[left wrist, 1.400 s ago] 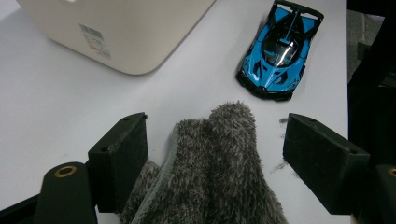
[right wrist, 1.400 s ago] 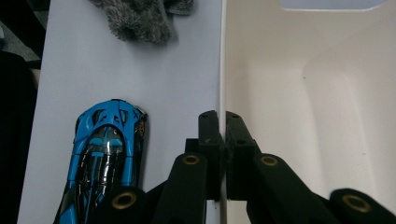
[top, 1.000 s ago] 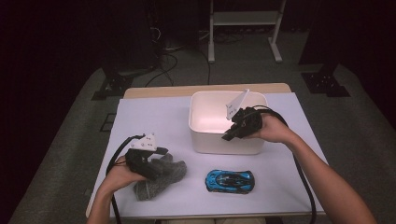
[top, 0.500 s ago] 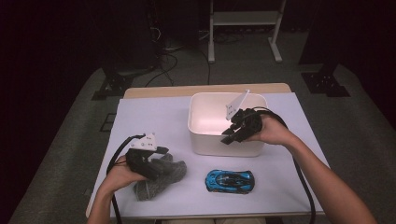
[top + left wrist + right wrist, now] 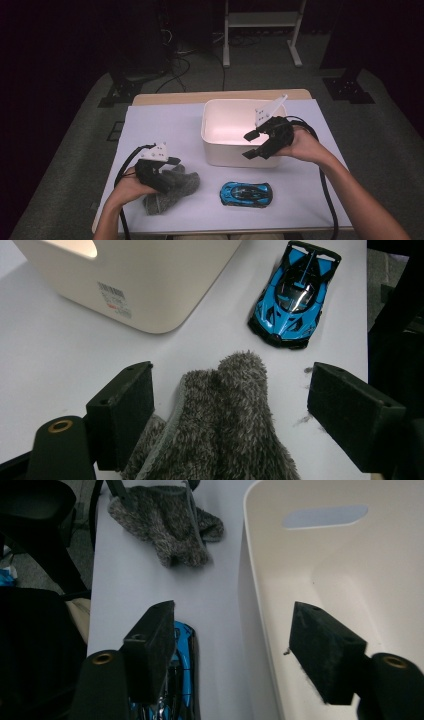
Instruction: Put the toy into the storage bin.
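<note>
1. Sock: grey, fuzzy, crumpled; lower left of the high view, on the white table.
2. Left gripper: jaws spread, sock between them, pads not pressing it.
3. Right gripper: at the bin rim, centre-right; jaws have just been opening, nothing between them.
4. Blue car: bottom centre.

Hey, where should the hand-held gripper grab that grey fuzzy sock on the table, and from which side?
Probably the thick folded middle of the sock, coming from above. It lies flat and limp on the table, so only its raised bunched part offers the jaws anything to pinch. The left hand-held gripper already straddles that part, jaws open on either side; closing there should gather enough fabric to lift it.
</note>
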### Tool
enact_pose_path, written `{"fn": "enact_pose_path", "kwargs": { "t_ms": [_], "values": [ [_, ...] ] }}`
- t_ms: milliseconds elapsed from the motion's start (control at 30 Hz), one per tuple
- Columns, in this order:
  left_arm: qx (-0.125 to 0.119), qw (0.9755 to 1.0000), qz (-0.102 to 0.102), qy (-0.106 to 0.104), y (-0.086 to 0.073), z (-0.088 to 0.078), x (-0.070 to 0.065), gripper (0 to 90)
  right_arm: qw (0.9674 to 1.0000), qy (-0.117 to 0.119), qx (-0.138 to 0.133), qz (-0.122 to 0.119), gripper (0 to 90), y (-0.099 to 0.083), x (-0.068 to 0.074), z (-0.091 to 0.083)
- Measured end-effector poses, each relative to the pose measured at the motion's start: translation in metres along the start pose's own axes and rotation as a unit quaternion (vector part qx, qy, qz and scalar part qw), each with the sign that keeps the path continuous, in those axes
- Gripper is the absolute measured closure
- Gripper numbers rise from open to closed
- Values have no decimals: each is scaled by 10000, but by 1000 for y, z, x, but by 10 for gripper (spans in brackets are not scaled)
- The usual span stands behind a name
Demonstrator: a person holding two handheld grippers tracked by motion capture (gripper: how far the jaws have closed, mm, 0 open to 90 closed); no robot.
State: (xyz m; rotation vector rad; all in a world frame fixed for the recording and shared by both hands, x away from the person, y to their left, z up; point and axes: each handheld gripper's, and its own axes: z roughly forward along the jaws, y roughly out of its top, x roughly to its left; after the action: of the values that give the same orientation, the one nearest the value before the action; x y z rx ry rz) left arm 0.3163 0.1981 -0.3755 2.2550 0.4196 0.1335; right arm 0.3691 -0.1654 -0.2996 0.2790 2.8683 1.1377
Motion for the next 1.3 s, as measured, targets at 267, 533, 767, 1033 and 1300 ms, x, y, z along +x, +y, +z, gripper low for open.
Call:
{"fn": "enact_pose_path", "kwargs": {
  "t_ms": [267, 533, 767, 1033, 1300],
  "values": [
    [31, 10000, -12, 3, -1, 0, -1, 177, 9994, 55, -311, -102, 277, -4, 25, -12],
    [7, 10000, 12, 23, 1, 0, -3, 169, 9992, 158, -351, -108, 222, -19, 45, -2],
    [6, 10000, 45, 44, 3, 0, -4, 161, 9993, 248, -284, 27, 195, -38, 55, 14],
    [28, 10000, 48, 51, 2, 1, -3, 158, 9996, 260, -75, 110, 182, -63, 59, 39],
    [-14, 10000, 34, 65, 2, 0, -4, 140, 9995, 222, 137, 174, 165, -77, 62, 63]
  ]
}}
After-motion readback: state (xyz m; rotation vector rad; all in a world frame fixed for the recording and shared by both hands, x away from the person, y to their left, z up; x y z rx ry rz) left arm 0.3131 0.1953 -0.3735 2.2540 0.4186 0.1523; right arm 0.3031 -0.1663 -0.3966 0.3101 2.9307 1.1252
